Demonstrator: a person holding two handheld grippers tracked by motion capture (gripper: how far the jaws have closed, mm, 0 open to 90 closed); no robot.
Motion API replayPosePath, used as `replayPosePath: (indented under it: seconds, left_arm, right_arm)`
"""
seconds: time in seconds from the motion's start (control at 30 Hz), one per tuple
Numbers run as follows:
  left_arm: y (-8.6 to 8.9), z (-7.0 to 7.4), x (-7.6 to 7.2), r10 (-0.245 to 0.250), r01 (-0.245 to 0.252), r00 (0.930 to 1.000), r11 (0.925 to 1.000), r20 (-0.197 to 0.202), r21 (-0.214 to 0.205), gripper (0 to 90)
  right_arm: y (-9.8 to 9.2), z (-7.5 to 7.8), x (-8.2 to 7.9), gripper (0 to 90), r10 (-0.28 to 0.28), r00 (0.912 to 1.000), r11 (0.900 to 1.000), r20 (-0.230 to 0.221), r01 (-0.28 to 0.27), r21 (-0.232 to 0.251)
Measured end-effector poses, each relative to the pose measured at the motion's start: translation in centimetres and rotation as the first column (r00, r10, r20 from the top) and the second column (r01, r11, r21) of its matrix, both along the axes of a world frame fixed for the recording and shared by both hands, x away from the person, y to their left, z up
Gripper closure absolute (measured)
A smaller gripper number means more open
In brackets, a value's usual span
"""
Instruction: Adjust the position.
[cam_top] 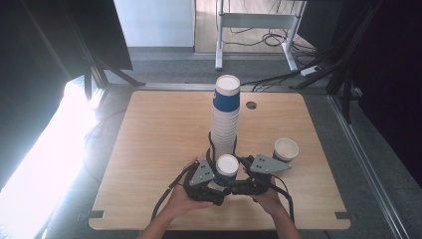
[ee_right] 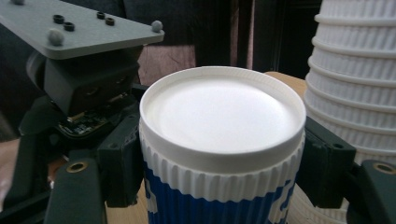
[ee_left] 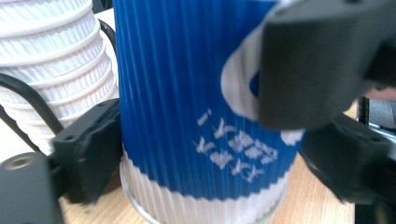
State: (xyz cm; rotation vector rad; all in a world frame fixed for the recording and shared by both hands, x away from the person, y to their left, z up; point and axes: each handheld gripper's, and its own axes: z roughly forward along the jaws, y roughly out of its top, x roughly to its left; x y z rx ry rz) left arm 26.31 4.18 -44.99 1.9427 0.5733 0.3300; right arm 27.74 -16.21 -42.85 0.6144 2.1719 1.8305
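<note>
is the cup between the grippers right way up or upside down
Upside down: the blue cup stands with its flat white base on top and its rim on the table.

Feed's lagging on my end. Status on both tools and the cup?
Right tool shut on upside-down blue cup. Left tool straddles the same cup; grip unclear. Tall cup stack close behind, single open cup to the right.

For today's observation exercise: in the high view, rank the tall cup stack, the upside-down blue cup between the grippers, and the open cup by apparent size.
1. Tall cup stack, largest.
2. Upside-down blue cup and open cup: alike, unranked.
</note>
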Motion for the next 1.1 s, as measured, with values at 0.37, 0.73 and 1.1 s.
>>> replayPosePath:
  seconds: [0.37, 0.73, 1.1]
  left_arm:
    - [0.11, -0.34, 0.10, -0.004, 0.004, 1.0000, 1.0000, -0.002, 0.000, 18.9]
    - [0.23, -0.57, 0.15, -0.010, 0.010, 0.9999, 0.9994, 0.006, 0.032, 20.0]
    - [0.29, -0.57, 0.12, -0.015, 0.015, 0.9998, 0.9986, 0.013, 0.050, 20.4]
  right_arm:
    - [0.06, -0.10, 0.03, 26.6, -0.002, 1.0000, 0.9999, -0.008, 0.002, -0.014]
    - [0.19, -0.41, 0.20, 26.0, -0.003, 0.9994, 0.9996, -0.033, 0.002, -0.029]
    - [0.19, -0.49, 0.22, 25.3, 0.001, 0.9990, 0.9996, -0.046, -0.002, -0.028]
